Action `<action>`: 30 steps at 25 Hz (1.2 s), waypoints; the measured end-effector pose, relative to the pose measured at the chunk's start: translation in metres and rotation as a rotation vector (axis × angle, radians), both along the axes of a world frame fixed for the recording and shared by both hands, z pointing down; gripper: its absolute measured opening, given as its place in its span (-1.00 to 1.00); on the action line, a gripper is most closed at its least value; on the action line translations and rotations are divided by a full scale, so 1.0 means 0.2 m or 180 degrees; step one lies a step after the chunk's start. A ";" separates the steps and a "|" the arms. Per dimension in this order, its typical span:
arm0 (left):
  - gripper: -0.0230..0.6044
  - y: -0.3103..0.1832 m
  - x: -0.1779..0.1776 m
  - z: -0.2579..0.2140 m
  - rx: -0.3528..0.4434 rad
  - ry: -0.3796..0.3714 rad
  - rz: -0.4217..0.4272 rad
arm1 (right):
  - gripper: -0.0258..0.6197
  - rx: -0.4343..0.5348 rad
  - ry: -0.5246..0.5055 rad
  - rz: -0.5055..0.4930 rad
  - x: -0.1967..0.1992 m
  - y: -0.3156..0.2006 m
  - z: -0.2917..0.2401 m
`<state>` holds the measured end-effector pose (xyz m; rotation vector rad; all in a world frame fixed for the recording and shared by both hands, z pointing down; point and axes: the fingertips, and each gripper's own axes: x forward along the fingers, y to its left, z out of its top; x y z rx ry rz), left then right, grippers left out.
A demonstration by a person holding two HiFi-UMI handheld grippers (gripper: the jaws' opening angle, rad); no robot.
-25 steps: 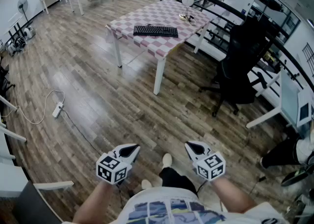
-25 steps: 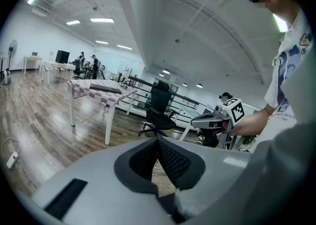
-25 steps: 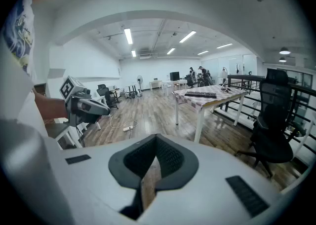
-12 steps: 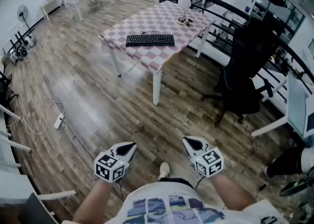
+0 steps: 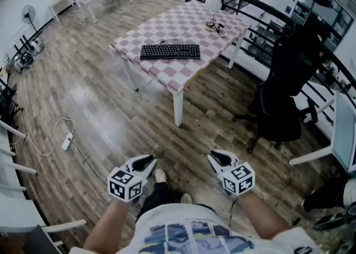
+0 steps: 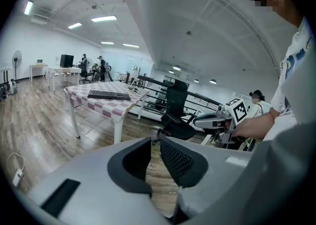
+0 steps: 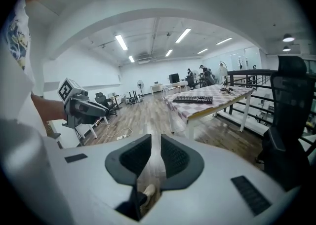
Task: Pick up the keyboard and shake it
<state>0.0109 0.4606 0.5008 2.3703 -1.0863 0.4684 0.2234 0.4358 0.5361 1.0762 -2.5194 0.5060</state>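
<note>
A black keyboard [image 5: 170,52] lies on the pink-and-white checkered table [image 5: 189,23], well ahead of me; it also shows far off as the keyboard [image 6: 108,94] and the keyboard [image 7: 192,99]. My left gripper [image 5: 148,162] and right gripper [image 5: 214,159] hang low in front of my body over the wooden floor, far from the table. Both pairs of jaws are opening, a narrow gap showing between the pads, with nothing between them. The left gripper's own view shows the right gripper [image 6: 197,120]; the right gripper's view shows the left gripper [image 7: 102,112].
A white lamp [image 5: 212,3] and cables sit at the table's far end. A black office chair [image 5: 283,88] stands to the right by a black railing [image 5: 261,16]. A power strip [image 5: 66,141] with cord lies on the floor at left. Desks stand at the back left.
The table and keyboard have drawn nearer and lower in the head view as I walk toward them. Both grippers stay low in front of me.
</note>
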 end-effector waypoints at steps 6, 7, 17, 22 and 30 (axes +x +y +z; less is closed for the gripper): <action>-0.70 -0.57 -0.07 -0.13 -0.0046 0.0065 0.0116 | -0.66 -0.0085 0.0136 0.0101 -0.06 -0.48 -0.13; -0.69 -0.66 -0.07 -0.08 -0.0045 0.0099 0.0147 | -0.65 -0.0093 0.0157 0.0148 -0.06 -0.56 -0.09; -0.66 -1.54 -0.23 0.08 0.0042 0.0054 0.0445 | -0.54 -0.0171 0.0203 0.0504 -0.19 -1.37 0.09; -0.64 -1.84 -0.32 0.17 -0.0083 0.0047 0.0500 | -0.54 -0.0193 0.0200 0.0534 -0.29 -1.68 0.09; -0.63 -2.27 -0.32 0.27 -0.0216 0.0086 0.0264 | -0.54 -0.0336 0.0201 0.0453 -0.20 -2.14 0.16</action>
